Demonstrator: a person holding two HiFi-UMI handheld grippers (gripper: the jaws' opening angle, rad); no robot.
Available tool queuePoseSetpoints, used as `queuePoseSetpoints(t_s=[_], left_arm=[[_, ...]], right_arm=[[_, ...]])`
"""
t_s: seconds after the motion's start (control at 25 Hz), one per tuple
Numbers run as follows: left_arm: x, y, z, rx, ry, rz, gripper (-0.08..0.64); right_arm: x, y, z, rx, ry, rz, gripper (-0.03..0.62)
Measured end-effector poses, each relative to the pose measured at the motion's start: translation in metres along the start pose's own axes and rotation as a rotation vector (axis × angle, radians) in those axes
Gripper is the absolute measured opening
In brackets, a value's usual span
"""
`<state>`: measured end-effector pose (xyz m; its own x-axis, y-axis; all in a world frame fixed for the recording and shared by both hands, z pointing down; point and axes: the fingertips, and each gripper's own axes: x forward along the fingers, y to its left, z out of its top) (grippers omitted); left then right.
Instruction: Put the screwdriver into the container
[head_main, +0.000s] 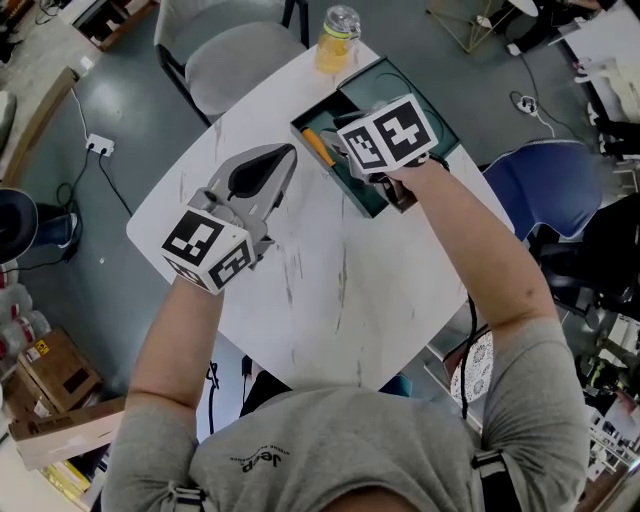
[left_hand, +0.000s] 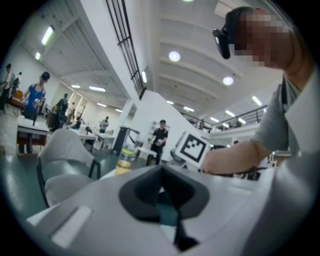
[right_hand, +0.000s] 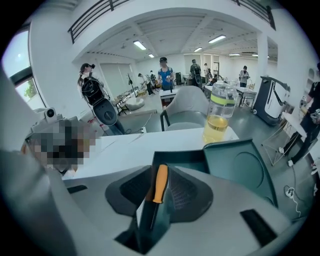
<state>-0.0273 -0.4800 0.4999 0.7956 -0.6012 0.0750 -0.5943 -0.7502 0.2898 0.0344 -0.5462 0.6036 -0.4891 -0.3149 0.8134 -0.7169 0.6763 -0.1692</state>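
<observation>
The screwdriver (head_main: 318, 147) is seen lying inside the container (head_main: 352, 190), by its far end. The right gripper (right_hand: 159, 175) hangs just above the container. Its jaws are parted around the tool with no pad pressed on it, so the placing is judged all but done. A clean withdrawal is called for: the gripper should be drawn straight up from the container, jaws parted, so the shaft is not snagged and the bottle (head_main: 338, 38) just beyond the container is not knocked. The left gripper (left_hand: 161, 170) is held beside the container, jaws together on nothing.
</observation>
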Motion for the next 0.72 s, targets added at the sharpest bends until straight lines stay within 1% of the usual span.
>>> queuePoseSetpoints(t_s=[0.32,0.44,0.6,0.72], left_arm=[[-0.022,-0.019,0.044,0.034,-0.034,-0.018,0.002],[-0.034,-0.027,0.059,0.033,-0.046,-0.023,0.002],[-0.053,-0.040,0.072,0.025,-0.052,-0.039,0.002],[-0.068,-0.049,0.080,0.028,-0.051,-0.059,0.002]], right_arm=[[-0.055,0.017,0.029,-0.018,-0.079,-0.040,0.077],[-0.076,0.025,0.038,-0.008,-0.118,-0.061,0.062],[-0.100,0.039,0.043,-0.003,-0.161,-0.089,0.036],[-0.118,0.051,0.043,0.020,-0.187,-0.093,0.015]])
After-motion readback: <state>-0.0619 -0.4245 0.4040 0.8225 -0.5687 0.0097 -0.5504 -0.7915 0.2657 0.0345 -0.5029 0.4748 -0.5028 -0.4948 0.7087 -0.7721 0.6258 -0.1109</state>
